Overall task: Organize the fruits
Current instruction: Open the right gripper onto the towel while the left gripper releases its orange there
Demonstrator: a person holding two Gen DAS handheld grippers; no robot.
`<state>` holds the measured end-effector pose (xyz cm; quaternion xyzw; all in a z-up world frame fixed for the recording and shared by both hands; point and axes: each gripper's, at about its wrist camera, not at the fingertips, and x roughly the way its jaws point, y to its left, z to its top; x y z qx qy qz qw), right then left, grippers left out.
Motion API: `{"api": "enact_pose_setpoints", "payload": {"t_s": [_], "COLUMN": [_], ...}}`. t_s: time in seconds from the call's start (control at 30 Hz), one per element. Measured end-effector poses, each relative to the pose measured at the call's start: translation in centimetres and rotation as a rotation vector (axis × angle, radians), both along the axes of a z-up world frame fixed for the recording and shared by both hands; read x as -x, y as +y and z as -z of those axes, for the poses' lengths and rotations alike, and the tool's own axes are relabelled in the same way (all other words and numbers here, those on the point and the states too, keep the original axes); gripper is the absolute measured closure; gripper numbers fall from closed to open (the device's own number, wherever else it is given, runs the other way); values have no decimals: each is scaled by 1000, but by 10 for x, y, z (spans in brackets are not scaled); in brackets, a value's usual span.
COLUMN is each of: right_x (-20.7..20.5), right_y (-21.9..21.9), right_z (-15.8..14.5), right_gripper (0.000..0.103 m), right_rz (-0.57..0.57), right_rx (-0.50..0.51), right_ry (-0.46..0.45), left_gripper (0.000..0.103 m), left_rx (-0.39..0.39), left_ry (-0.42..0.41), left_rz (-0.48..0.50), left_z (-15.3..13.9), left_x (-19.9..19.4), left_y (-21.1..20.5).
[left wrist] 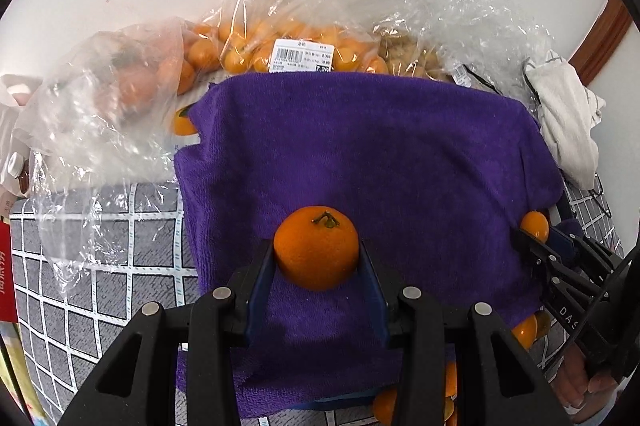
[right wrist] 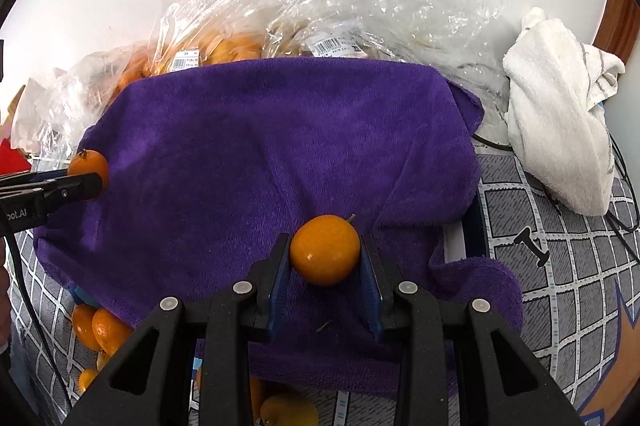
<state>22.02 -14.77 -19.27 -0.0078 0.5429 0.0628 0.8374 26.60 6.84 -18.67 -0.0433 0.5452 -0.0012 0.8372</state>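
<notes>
Left gripper [left wrist: 317, 258] clamped on a stemmed orange [left wrist: 316, 248], blue pads pressing both flanks, stem and green calyx facing up; fruit held over the near-centre of the purple towel [left wrist: 360, 146], underside at or just above the pile, contact not resolvable. Right gripper [right wrist: 325, 254] closed likewise on a smaller, smoother orange [right wrist: 325, 249], short stem at upper right, also over the towel near its front right fold. From the right wrist view, left gripper seen at the towel's left edge with its fruit; from the left wrist view, right gripper seen at the towel's right edge with its fruit, a hand [left wrist: 588, 382] behind it at the frame's lower right. Towel spread over a raised, box-like form on a grey grid-patterned cloth [left wrist: 80, 286]. Loose oranges [right wrist: 100, 326] lying on the cloth by the towel's front edge, partly hidden behind gripper frames. Behind the towel, against a pale wall: clear plastic bags [left wrist: 320, 6], one packed with small orange fruit [left wrist: 240, 54] and bearing a barcode label [left wrist: 302, 55]; another crumpled bag [left wrist: 100, 98] at left with orange fruit inside, blurred. White rag [right wrist: 560, 106] bunched on the cloth to the right of the towel, thin black cable beside it.
</notes>
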Motion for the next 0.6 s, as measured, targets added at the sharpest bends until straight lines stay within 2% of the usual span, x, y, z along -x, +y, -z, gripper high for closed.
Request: {"api": "enact_pose_setpoints", "payload": {"t_s": [0.2, 0.27, 0.3, 0.43, 0.6], "right_x": [4, 6, 7, 14, 30], "right_y": [3, 5, 6, 8, 7], "right_z": [-10, -17, -22, -40, -64], "right_gripper": [58, 51, 45, 35, 27], "right_rz": [-8, -11, -12, -8, 20], "right_rx": [2, 3, 2, 0, 10], "right_ry": [-18, -32, -43, -77, -121], "left_gripper": [63, 62, 61, 45, 44], "left_rx": [-1, -5, -15, -28, 11], "left_ry": [32, 42, 42, 14, -26], "left_rz": [16, 26, 31, 37, 37], "left_z": [3, 2, 0, -12, -34], "left_x": [0, 0, 1, 5, 15], "left_y": [-5, -7, -8, -10, -9]}}
